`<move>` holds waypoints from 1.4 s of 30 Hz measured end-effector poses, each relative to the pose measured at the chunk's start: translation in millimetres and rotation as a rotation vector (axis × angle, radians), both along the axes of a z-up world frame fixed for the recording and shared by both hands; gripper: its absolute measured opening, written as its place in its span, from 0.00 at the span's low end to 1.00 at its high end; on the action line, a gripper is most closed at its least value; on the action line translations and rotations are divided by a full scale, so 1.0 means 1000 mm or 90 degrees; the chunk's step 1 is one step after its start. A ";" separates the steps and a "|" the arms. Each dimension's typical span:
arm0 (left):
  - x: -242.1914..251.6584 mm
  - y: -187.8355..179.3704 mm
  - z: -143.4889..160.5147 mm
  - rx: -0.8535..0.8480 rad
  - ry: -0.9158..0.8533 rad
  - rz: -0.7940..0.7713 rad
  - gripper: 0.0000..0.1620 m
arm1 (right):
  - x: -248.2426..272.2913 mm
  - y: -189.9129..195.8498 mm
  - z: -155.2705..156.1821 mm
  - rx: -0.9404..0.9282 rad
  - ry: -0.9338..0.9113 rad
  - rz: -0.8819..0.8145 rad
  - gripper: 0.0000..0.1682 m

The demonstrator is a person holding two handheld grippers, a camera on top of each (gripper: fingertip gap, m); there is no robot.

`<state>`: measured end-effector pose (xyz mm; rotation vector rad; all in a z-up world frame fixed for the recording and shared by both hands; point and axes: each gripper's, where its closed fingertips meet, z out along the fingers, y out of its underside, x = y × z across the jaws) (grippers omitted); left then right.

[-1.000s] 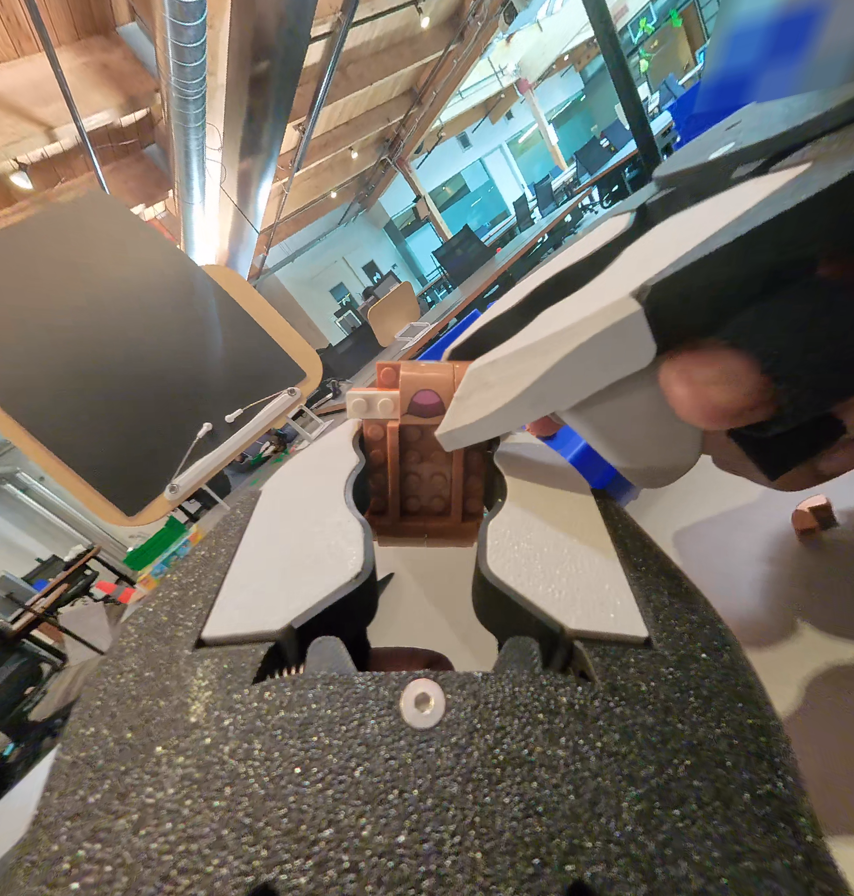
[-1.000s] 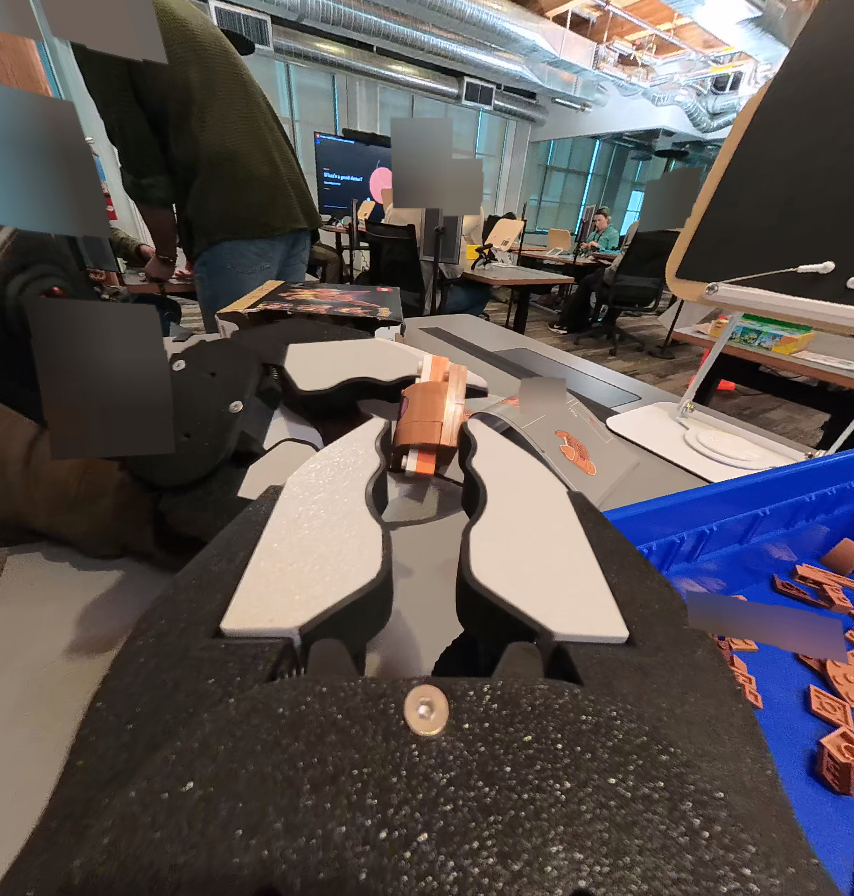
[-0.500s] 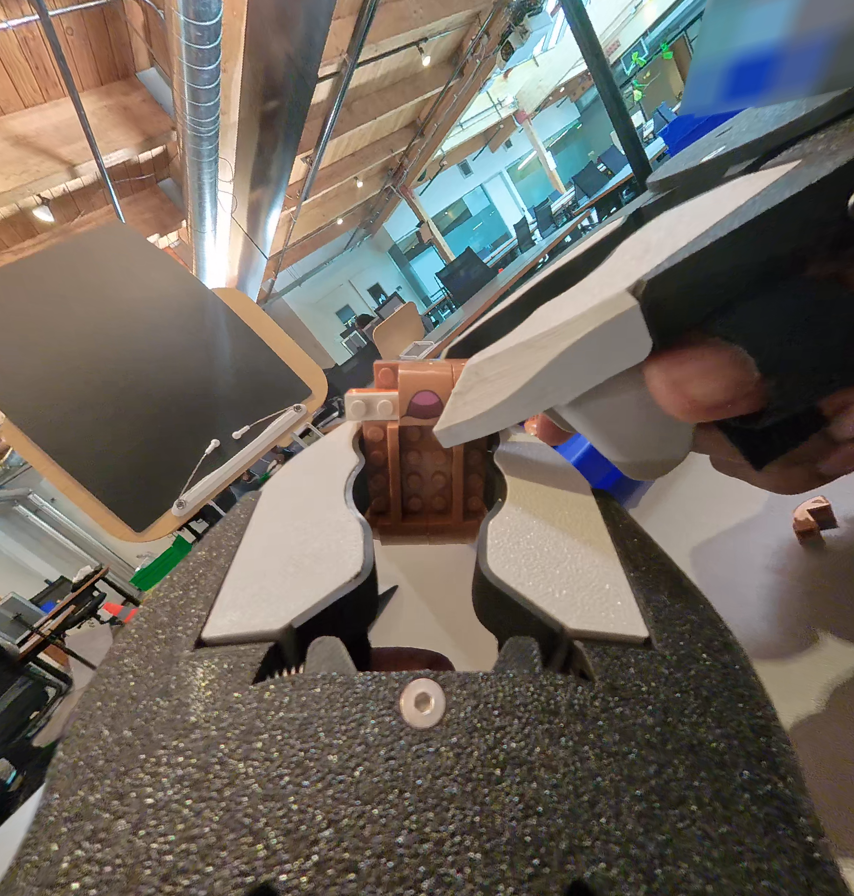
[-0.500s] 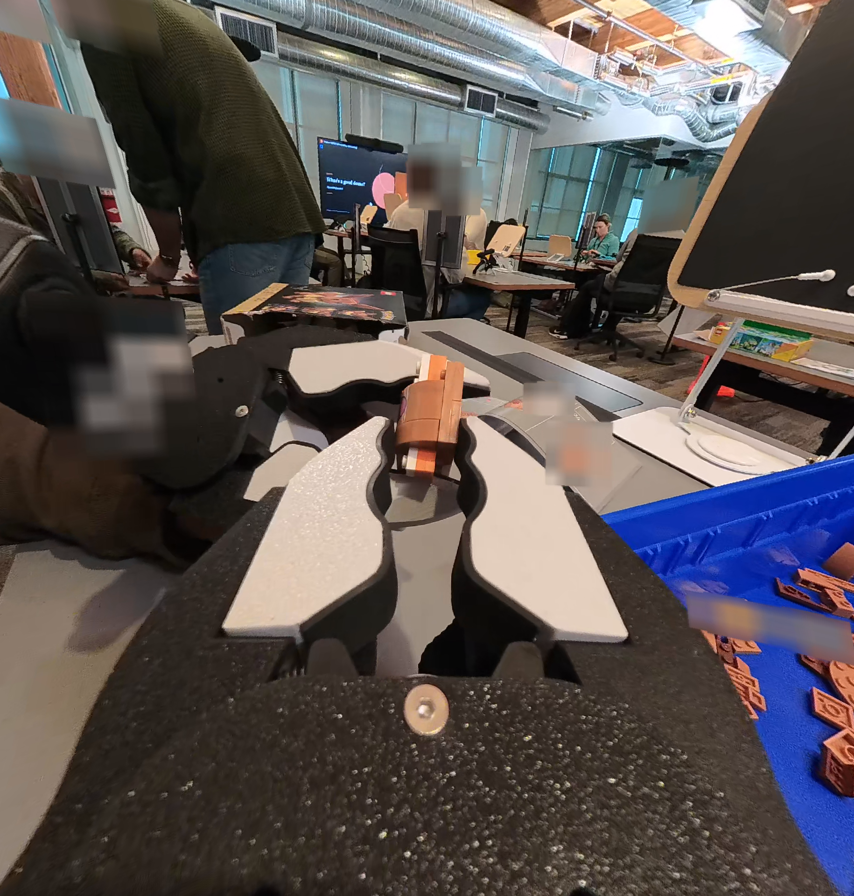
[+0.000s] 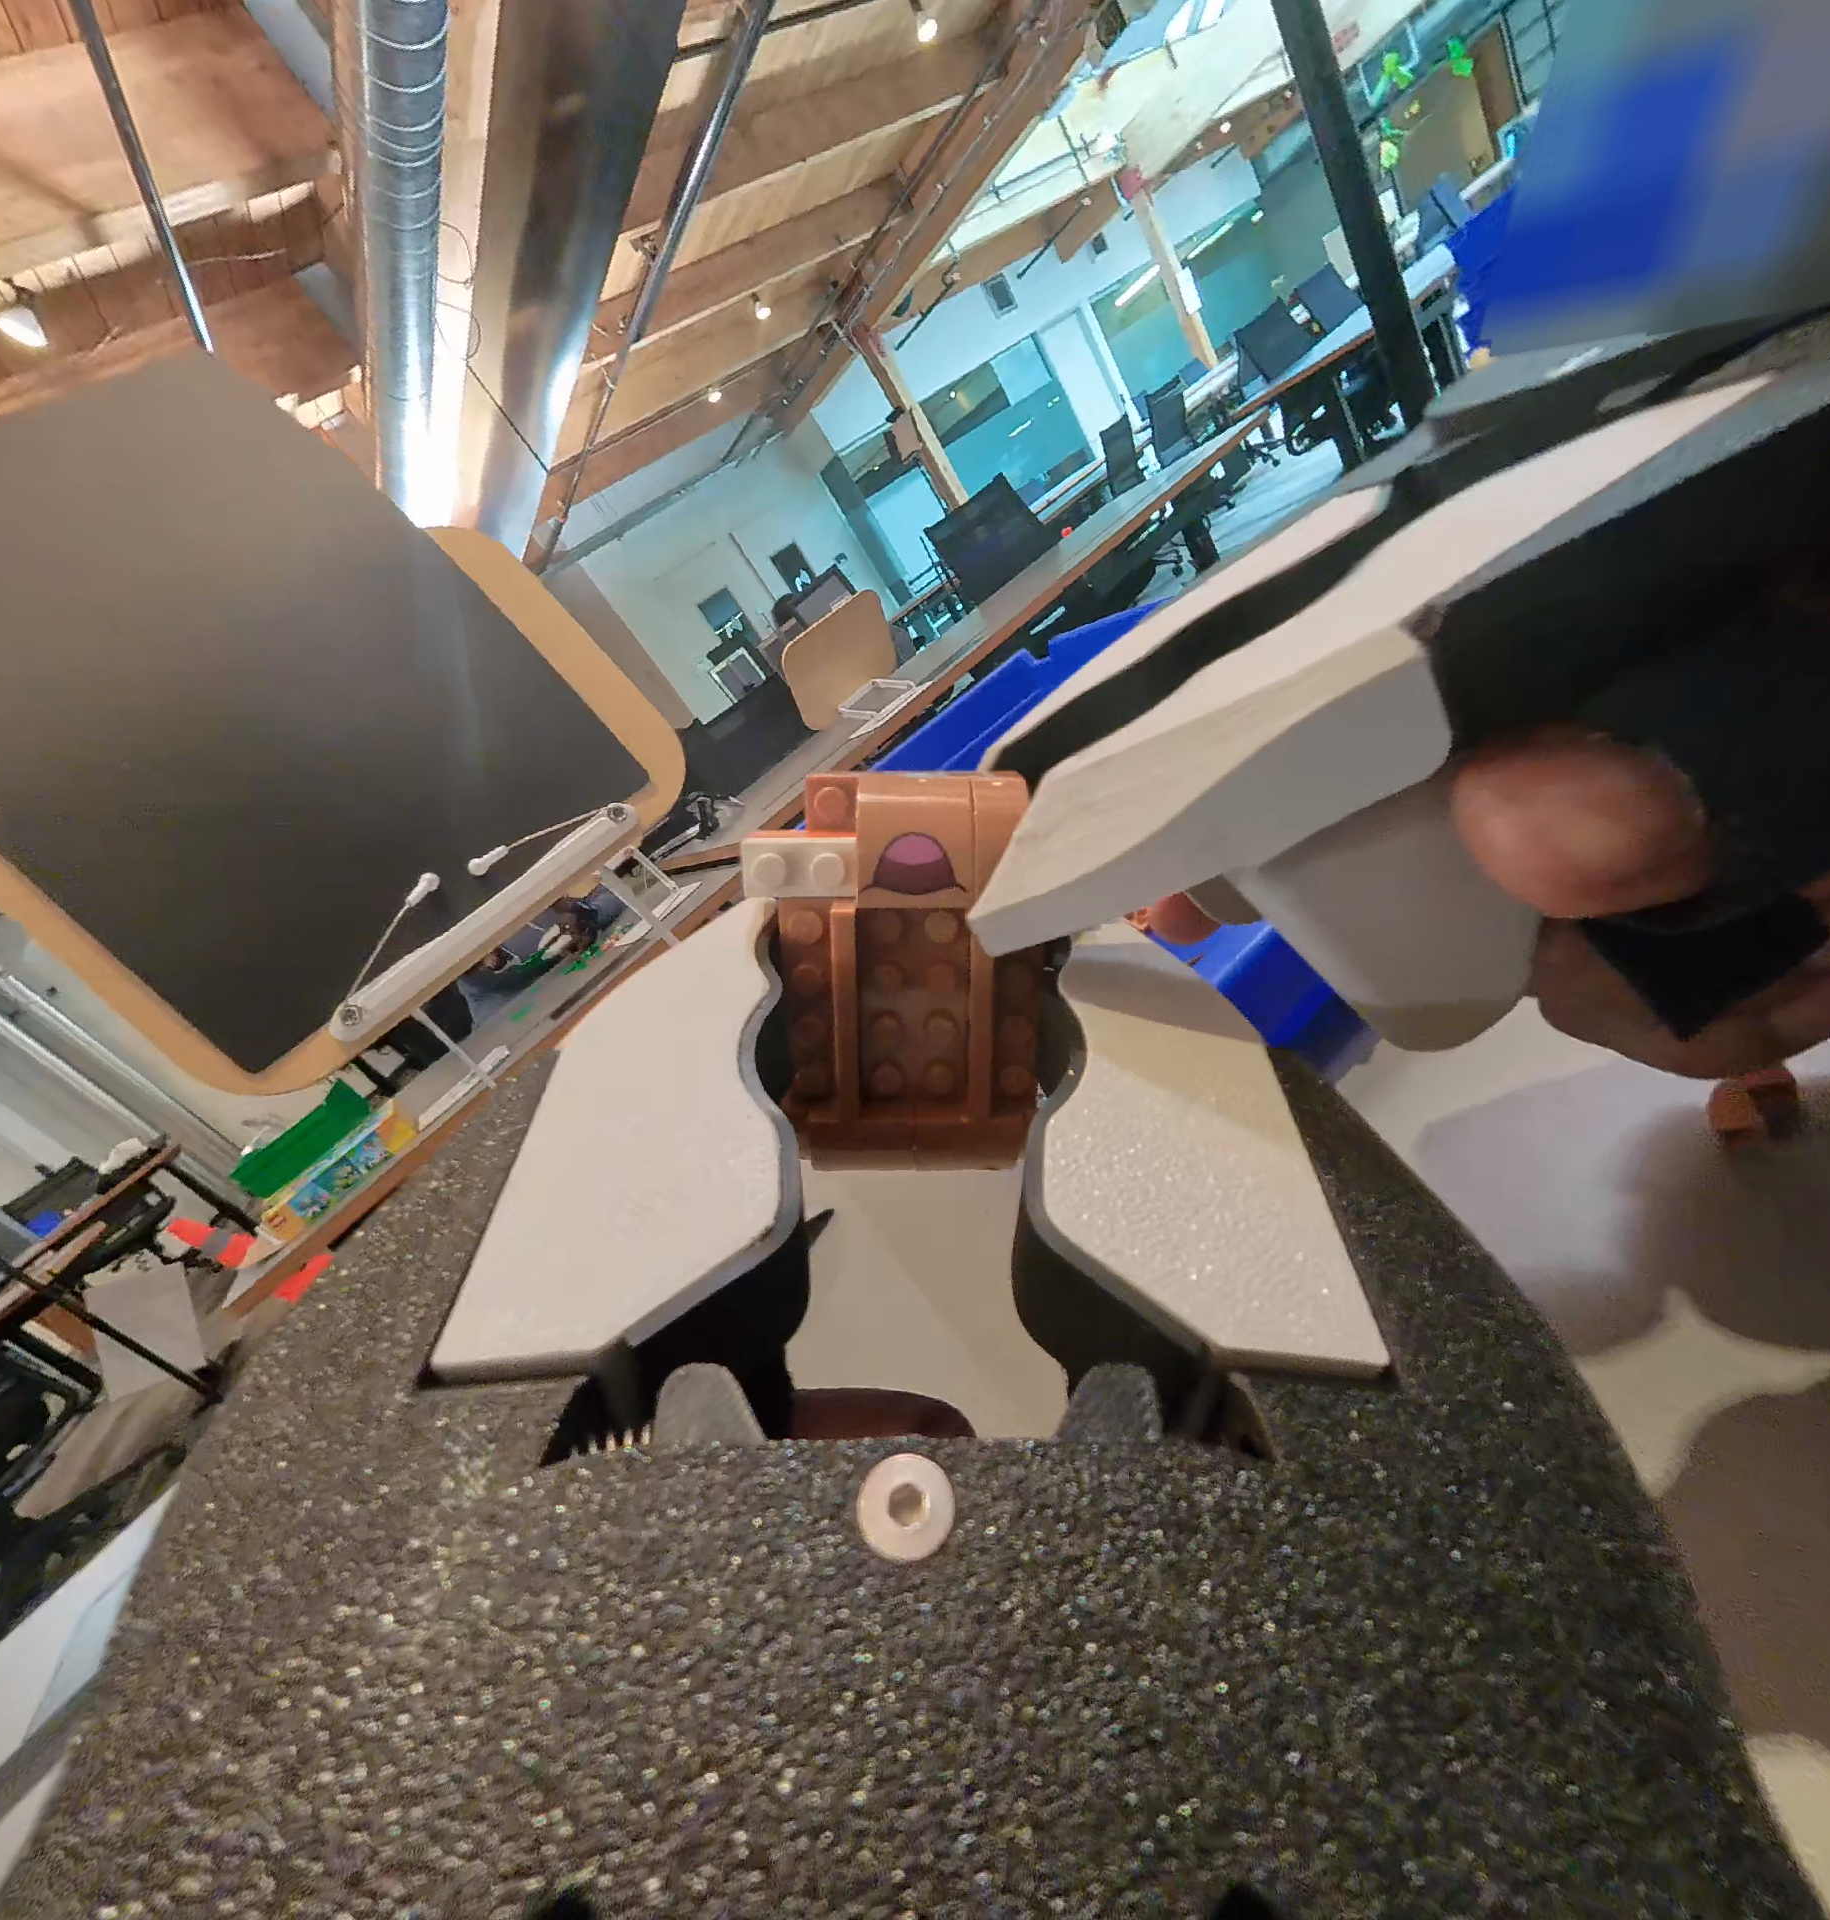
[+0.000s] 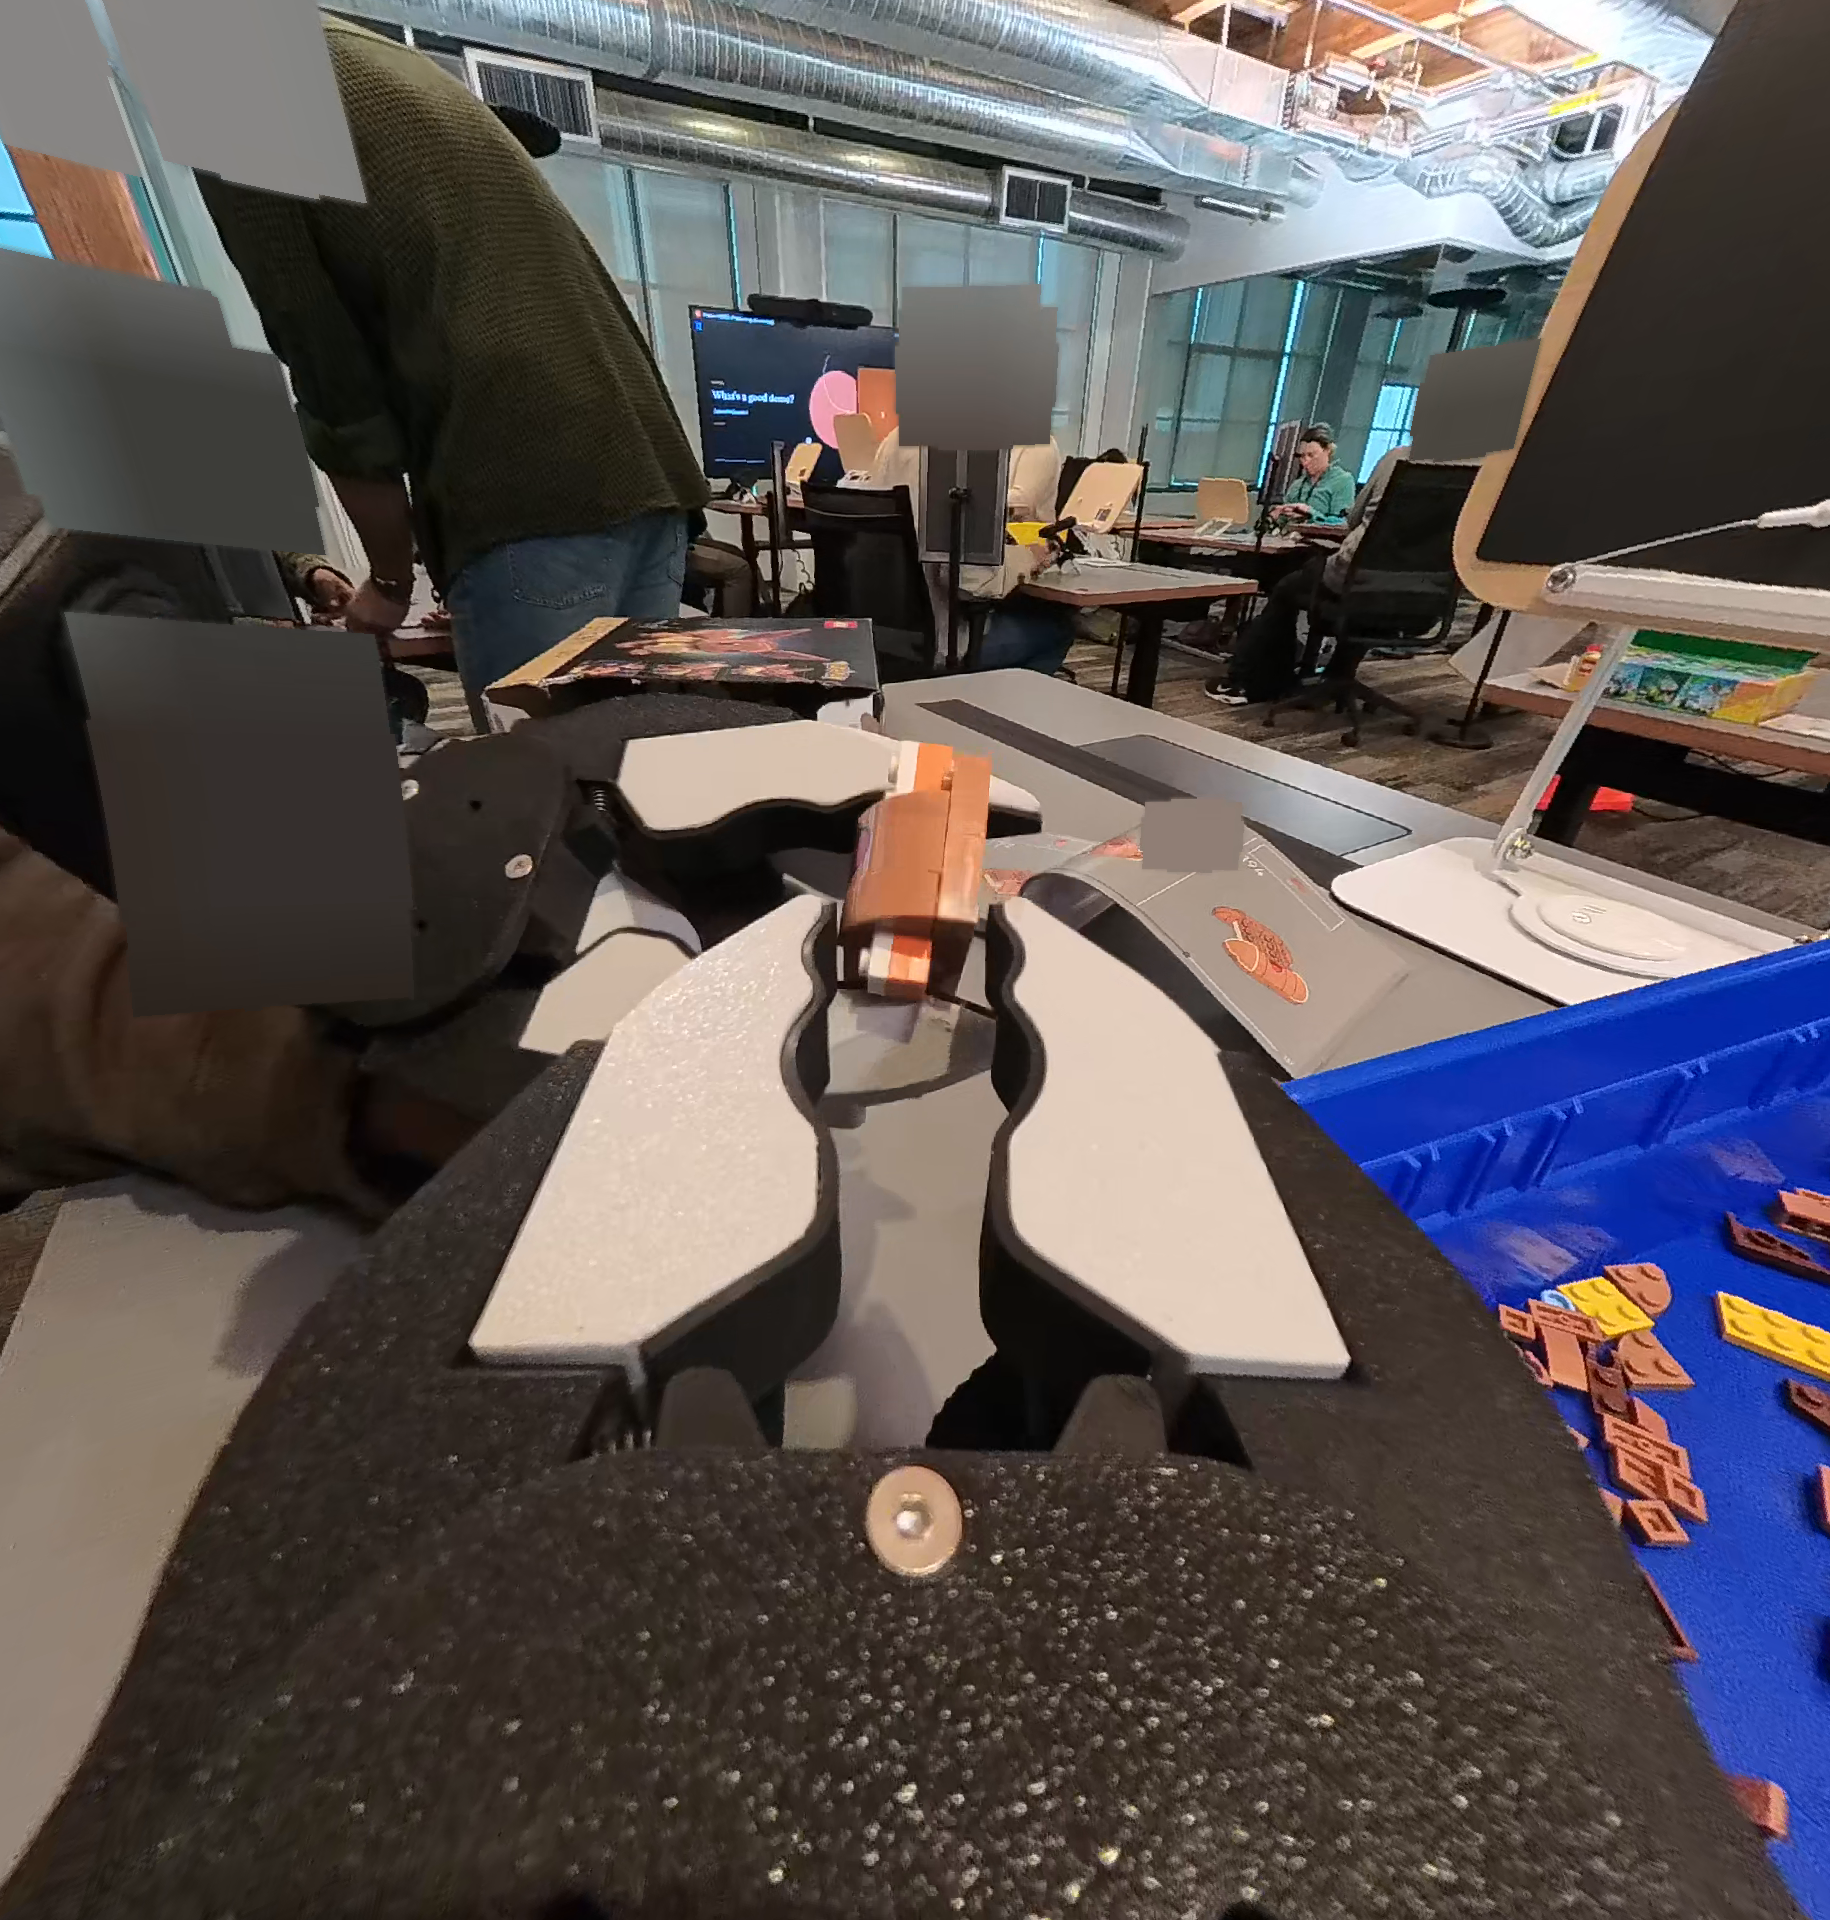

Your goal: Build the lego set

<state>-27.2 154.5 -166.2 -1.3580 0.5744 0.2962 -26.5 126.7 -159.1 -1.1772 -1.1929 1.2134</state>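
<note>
Left gripper (image 5: 911,1029) pinches brown lego build (image 5: 906,997); right gripper (image 6: 911,966) spread (blue bin (image 6: 1617,1101) beside).

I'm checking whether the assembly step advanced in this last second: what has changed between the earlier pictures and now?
Little moved. The left claw stays shut on the brown brick assembly with a small white plate, and the right claw remains at its top corner, fingers either side, with no clear sign of clamping. Both tilted slightly, so the background shifted. More loose bricks show in the blue plastic bin. No piece was added or released.
</note>
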 end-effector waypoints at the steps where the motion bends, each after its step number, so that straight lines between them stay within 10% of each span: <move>1: 0.002 0.000 -0.002 -0.002 0.011 -0.001 0.27 | 0.000 0.000 -0.001 -0.002 0.000 0.002 0.16; 14: 0.002 -0.012 -0.025 -0.123 0.122 -0.195 0.37 | -0.001 0.003 -0.010 -0.059 -0.046 0.087 0.14; 26: 0.004 -0.060 -0.030 -0.380 -0.092 -0.483 0.29 | -0.001 -0.040 -0.034 0.158 -0.163 0.209 0.14; 42: 0.011 -0.060 -0.020 -0.343 -0.200 -0.563 0.15 | 0.003 -0.034 -0.016 0.148 -0.101 0.198 0.20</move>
